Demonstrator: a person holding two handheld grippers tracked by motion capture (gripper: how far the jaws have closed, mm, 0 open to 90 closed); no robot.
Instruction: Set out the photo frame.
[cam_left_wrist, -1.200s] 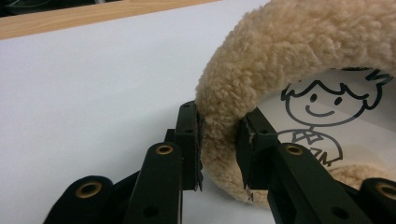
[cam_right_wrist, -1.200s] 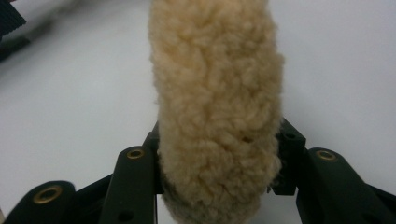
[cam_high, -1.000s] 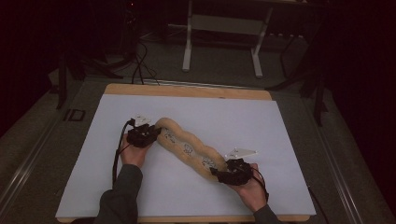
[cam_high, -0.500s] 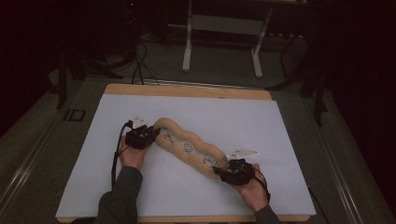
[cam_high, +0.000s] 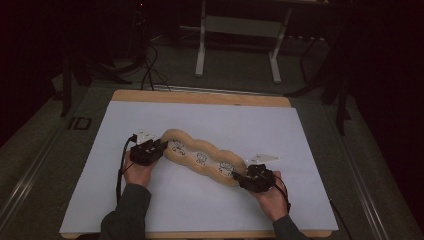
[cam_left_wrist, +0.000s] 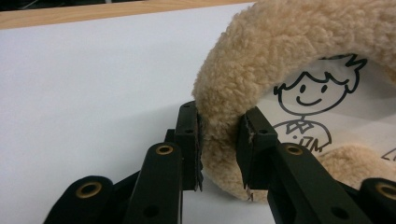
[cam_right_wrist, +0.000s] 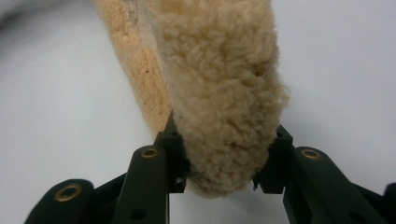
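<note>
Holding one end each, your two grippers have the long fluffy tan cushion (cam_high: 202, 159) between them on the white sheet (cam_high: 280, 130) that covers the tabletop (cam_high: 200, 96). Your left gripper (cam_high: 159, 146) is clamped on the fuzzy rim at the far left end; in the left gripper view its jaws squeeze the fluff, and a little cartoon drawing (cam_left_wrist: 310, 107) shows just beside them. Your right gripper (cam_high: 239, 178) is clamped on the near right end, with the fluff bulging between its jaws. The cushion lies slanted across the sheet, from far left to near right.
</note>
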